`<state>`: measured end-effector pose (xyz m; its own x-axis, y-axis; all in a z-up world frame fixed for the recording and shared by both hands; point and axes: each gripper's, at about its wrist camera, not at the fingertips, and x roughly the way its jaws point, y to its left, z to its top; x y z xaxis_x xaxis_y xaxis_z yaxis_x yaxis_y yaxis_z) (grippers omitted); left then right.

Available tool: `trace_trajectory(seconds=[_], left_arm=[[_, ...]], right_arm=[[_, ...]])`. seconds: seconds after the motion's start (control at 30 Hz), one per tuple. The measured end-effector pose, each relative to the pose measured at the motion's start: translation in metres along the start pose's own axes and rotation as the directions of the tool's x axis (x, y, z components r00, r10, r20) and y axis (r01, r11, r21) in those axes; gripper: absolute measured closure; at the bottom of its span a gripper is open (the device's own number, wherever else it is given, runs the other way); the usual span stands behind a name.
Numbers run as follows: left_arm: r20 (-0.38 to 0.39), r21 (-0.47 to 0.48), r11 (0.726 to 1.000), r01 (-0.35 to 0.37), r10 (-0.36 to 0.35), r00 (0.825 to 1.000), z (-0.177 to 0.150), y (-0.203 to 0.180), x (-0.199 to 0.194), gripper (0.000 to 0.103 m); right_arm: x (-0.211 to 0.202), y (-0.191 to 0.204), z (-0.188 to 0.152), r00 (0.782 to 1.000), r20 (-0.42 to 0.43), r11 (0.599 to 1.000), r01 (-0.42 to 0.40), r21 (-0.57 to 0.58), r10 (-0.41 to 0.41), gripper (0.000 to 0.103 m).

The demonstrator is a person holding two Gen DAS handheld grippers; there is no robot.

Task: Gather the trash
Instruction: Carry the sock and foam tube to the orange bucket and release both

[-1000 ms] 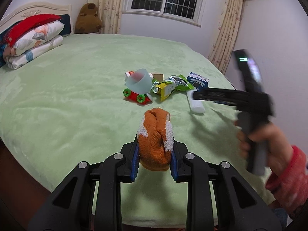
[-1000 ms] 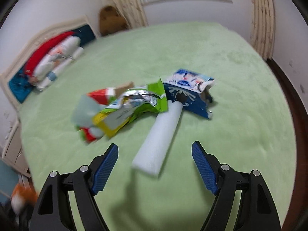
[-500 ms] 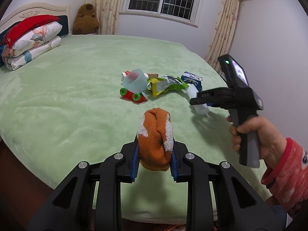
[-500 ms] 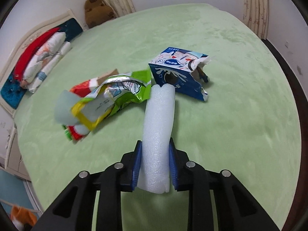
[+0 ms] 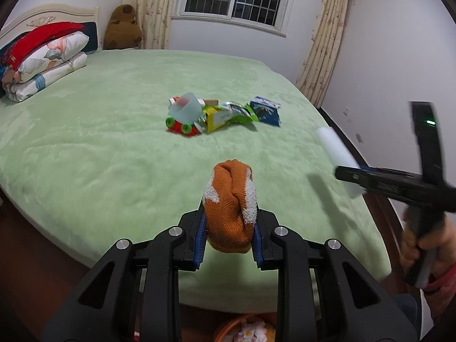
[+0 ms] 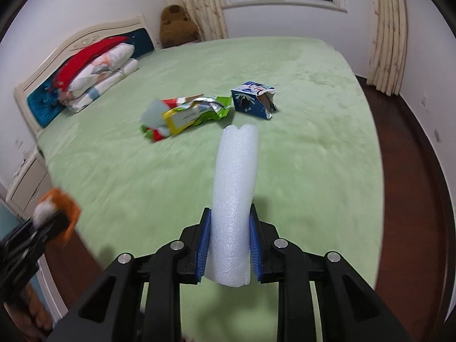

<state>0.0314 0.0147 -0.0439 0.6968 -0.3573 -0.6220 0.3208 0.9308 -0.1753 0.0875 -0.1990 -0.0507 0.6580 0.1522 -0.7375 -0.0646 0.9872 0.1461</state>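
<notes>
Closest in, the left gripper (image 5: 230,235) is clamped on a rolled orange sock with fuzzy white patches (image 5: 231,199), holding it above the near edge of the bed (image 5: 114,148). Just below it, at the foot of the bed, the rim of an orange basket (image 5: 228,325) peeks into sight with something pale inside.

The right gripper (image 6: 230,246) is squeezed around the lower part of a white foam tube (image 6: 235,188), which sticks up and forward between the blue pads, clear of the green blanket. From the left wrist view the same tube (image 5: 339,159) hangs off to the right over the bed's edge.

Further out, near the middle of the bed, the rest of the litter lies in a loose row: a red toy car with green wheels (image 5: 182,126) with a pale translucent cup (image 5: 185,111) tipped on it, a crumpled green and yellow snack bag (image 6: 196,112) touching them, and a torn blue milk carton (image 6: 253,99) just beside the bag.

At the far end, folded quilts (image 6: 97,71) are stacked by the headboard (image 6: 57,57), and a brown plush toy (image 5: 122,27) sits near the curtain.
</notes>
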Motion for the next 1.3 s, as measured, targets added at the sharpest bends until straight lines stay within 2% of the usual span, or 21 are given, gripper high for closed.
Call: trace_trajectory(seconds=[0.2, 0.43, 0.67, 0.77, 0.97, 1.03, 1.2, 1.3], left_arm=[[-0.031, 0.01, 0.999, 0.031, -0.03, 0.999, -0.03, -0.022, -0.02, 0.078], [-0.069, 0.028, 0.998, 0.064, -0.062, 0.996, -0.071, -0.042, -0.045, 0.078], [-0.165, 0.02, 0.997, 0.079, -0.075, 0.983, -0.12, -0.048, -0.049, 0.078], [-0.229, 0.008, 0.997, 0.078, -0.075, 0.971, -0.144, -0.048, -0.039, 0.078], [-0.359, 0.013, 0.998, 0.059, -0.05, 0.932, -0.192, -0.052, -0.011, 0.078], [-0.413, 0.015, 0.999, 0.042, -0.032, 0.91, -0.207, -0.053, 0.002, 0.078], [-0.527, 0.001, 1.0, 0.015, -0.012, 0.85, -0.24, -0.053, 0.035, 0.078], [-0.603, -0.016, 1.0, 0.001, -0.01, 0.798, -0.262, -0.053, 0.058, 0.078]], right_arm=[[-0.066, 0.016, -0.061, 0.998, 0.045, 0.998, -0.045, -0.043, 0.047, 0.078], [-0.109, 0.033, -0.123, 0.996, 0.064, 0.994, -0.059, -0.088, 0.065, 0.078], [-0.117, 0.039, -0.177, 0.996, -0.009, 0.99, -0.086, -0.107, 0.086, 0.078], [-0.109, 0.041, -0.198, 0.992, -0.065, 0.989, -0.114, -0.096, 0.108, 0.078], [-0.076, 0.043, -0.237, 0.972, -0.199, 0.987, -0.145, -0.067, 0.129, 0.078], [-0.063, 0.043, -0.248, 0.964, -0.236, 0.988, -0.14, -0.063, 0.121, 0.078], [-0.018, 0.034, -0.281, 0.917, -0.377, 0.99, -0.144, 0.003, 0.134, 0.077], [0.006, 0.029, -0.298, 0.884, -0.445, 0.99, -0.134, 0.047, 0.141, 0.077]])
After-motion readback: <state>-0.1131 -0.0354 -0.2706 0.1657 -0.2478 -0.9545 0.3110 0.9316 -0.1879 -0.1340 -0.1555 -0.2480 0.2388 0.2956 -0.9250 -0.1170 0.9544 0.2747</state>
